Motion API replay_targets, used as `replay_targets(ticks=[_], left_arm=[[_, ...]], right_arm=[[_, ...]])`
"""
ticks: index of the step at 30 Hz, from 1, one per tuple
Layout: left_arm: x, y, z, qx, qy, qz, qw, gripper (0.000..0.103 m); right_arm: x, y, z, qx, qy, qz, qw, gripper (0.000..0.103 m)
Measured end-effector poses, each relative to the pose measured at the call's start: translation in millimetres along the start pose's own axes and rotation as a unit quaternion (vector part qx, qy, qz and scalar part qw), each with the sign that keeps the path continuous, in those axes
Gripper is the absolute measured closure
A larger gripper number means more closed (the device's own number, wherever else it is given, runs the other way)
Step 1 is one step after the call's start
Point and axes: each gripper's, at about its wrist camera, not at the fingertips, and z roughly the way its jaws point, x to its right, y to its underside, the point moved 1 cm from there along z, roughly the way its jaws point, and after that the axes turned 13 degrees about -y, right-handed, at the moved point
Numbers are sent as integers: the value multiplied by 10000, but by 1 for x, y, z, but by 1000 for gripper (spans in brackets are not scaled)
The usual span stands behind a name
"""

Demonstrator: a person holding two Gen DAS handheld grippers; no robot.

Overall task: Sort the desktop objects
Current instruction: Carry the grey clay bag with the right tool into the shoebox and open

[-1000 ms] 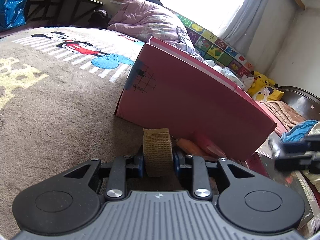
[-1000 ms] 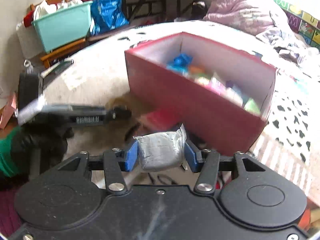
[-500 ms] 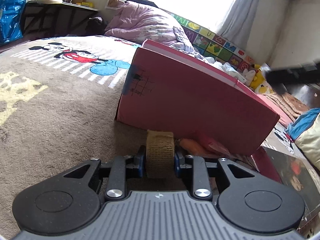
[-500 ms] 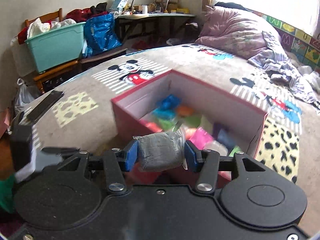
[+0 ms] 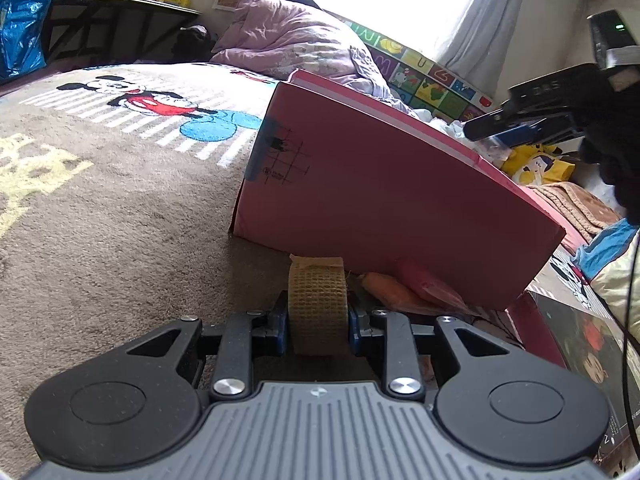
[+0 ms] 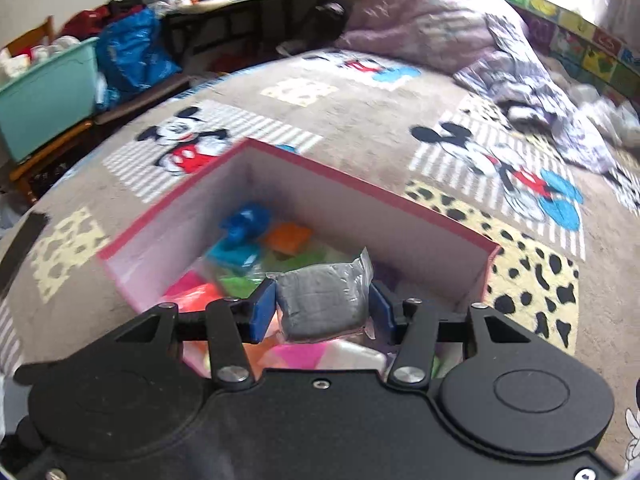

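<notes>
My left gripper (image 5: 317, 326) is shut on a tan roll of bandage tape (image 5: 317, 306), low over the carpet, just in front of the pink box's outer wall (image 5: 384, 200). An orange packet (image 5: 390, 290) and a pink packet (image 5: 430, 284) lie at the foot of that wall. My right gripper (image 6: 322, 308) is shut on a grey clay packet (image 6: 322, 302) in clear wrap, above the open pink box (image 6: 360, 216). The box holds several coloured packets, among them a blue one (image 6: 244, 224) and an orange one (image 6: 288, 236). The right gripper also shows in the left wrist view (image 5: 520, 120), above the box's right end.
The box stands on a Mickey Mouse carpet (image 6: 400, 120). A purple duvet (image 5: 296, 40) lies behind it. A teal bin (image 6: 44, 92), a blue bag (image 6: 132, 52) and a dark desk (image 6: 248, 8) stand at the back left. A dark printed box (image 5: 576, 344) lies to the right.
My right gripper has risen and moved forward with the grey packet, from in front of the box to above its opening. My left gripper has stayed low with the tape roll.
</notes>
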Motion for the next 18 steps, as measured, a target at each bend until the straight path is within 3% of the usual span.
replay_targets(ticks=[10, 18], left_arm=[[-2, -1, 2, -34, 51, -43, 10000, 77], [-3, -1, 3, -39, 77, -47, 10000, 77]], right_arm=[[26, -6, 38, -584, 359, 249, 9973, 52], [43, -2, 52, -700, 618, 460, 9946, 50]])
